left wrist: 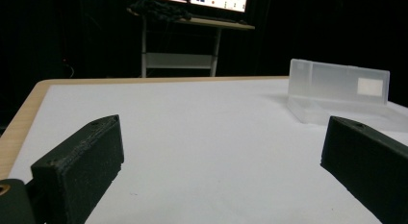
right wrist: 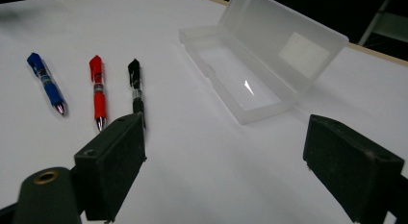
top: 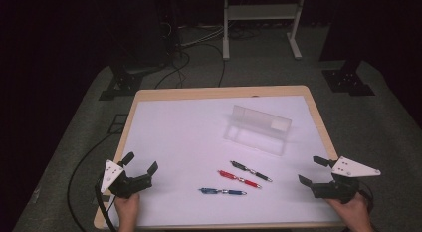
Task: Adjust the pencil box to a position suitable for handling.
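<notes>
- Left gripper (top: 141, 162): jaws wide apart, empty, at table's near left corner.
- Right gripper (top: 313, 170): jaws wide apart, empty, near right edge.
- Blue pen (top: 222, 191), red pen (top: 238, 178), black pen (top: 251, 171): mid-table, between grippers; black pen's tip hidden behind a jaw in right gripper view.
- Clear case (top: 259, 128): open, beyond pens.

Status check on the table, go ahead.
Left gripper open, right gripper open, both empty. Three pens loose on table; clear case open, empty. Nothing in the way.
</notes>
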The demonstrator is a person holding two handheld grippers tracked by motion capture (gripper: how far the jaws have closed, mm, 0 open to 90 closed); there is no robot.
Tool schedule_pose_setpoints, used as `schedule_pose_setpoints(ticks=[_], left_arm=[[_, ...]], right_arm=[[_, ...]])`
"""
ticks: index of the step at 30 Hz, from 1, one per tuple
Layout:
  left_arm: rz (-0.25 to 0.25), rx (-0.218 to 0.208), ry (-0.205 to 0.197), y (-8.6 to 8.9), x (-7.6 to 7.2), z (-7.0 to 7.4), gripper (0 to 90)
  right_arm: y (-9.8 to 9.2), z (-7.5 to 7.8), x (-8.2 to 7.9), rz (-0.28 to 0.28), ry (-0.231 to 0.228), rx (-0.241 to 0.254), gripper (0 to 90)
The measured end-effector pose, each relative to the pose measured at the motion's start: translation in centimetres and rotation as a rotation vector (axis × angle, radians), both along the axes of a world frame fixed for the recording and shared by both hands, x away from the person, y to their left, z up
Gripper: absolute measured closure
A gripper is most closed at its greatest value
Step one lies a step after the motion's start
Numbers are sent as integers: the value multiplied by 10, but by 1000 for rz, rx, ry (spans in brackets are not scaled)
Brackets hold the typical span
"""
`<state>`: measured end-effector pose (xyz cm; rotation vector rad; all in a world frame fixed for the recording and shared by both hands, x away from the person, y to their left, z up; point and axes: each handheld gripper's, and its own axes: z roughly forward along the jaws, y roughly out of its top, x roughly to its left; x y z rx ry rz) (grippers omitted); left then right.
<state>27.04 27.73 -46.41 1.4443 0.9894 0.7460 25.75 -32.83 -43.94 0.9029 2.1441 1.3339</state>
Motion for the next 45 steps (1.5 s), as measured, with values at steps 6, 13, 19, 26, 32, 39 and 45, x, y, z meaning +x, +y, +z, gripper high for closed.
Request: schedule_pose_setpoints(ticks=[6,13,19,26,32,39,45], left_arm=[[3,27,1,-2,0,0,4],[7,16,3,-2,1,0,3],[7,15,4,-2,0,0,4],[9,17,-7,-2,-1,0,4],[11,17,-1,-2,0,0,4],[11,24,-5,-3,-1,0,4],[14,2,-5,-1,0,0,4]], right_arm=[[11,9,12,43,22,-14,139],[33,18,27,103,20,-54,139],[52,25,40,152,33,-84,139],[82,29,52,222,42,-129,146],[101,26,59,278,73,-153,210],[114,20,66,310,103,-190,308],[122,12,71,322,140,-211,401]])
